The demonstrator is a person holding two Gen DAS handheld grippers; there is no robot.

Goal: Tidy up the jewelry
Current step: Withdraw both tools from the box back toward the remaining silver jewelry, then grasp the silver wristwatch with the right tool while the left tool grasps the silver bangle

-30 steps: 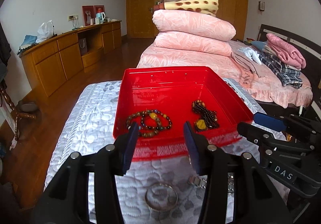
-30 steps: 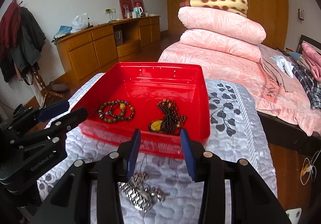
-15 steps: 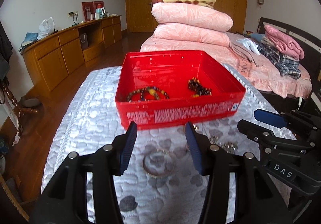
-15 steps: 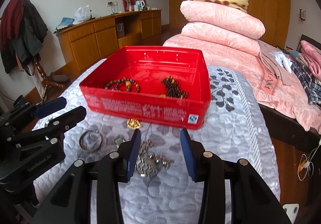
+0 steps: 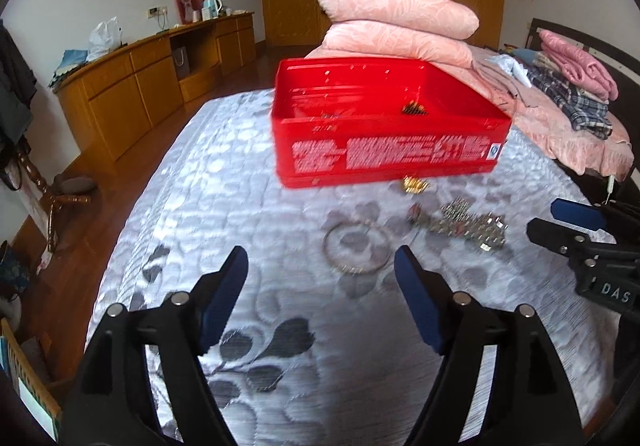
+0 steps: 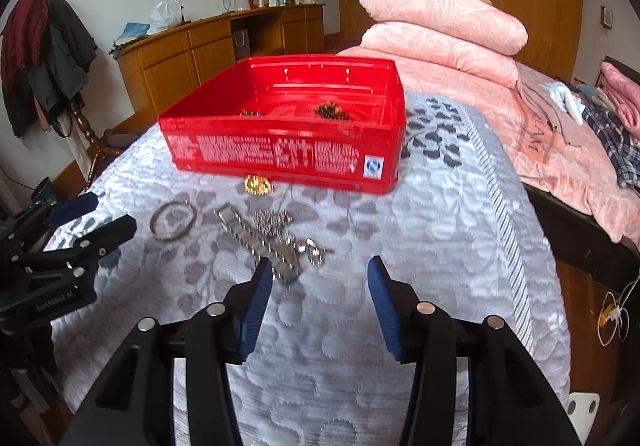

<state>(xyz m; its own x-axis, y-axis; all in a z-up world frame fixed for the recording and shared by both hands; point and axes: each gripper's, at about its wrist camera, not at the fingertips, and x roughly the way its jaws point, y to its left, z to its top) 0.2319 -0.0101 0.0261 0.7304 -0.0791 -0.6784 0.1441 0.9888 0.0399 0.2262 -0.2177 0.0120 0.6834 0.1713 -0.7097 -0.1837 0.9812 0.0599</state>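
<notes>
Two hand-held tongs over a quilted bed, with jewelry partly sorted into a red box. The box stood toward the far end of the grey quilt, its printed wall facing the cameras; beaded pieces already lay inside, only their tops showing over the wall. The unsorted pieces lay on the quilt just in front of that wall, presumably so that each needed only a short lift over the rim: a gold ornament touching or just beside the box's base, a plain bangle nearer the quilt's left edge, a metal watch band, and a loose heap of small silver links beside it.

The left tongs stood spread wide with nothing between them, their jaws having just opened, lined up roughly with the bangle ahead. The right tongs were likewise spread and empty, having just opened a little, with the left pad near the end of the watch band.

Judged room for movement: bare quilt lay on the near side of the pieces and toward the striped right edge, while the box wall closed off the far side. The two tongs sat close, so simultaneous reaches could crowd one another.
</notes>
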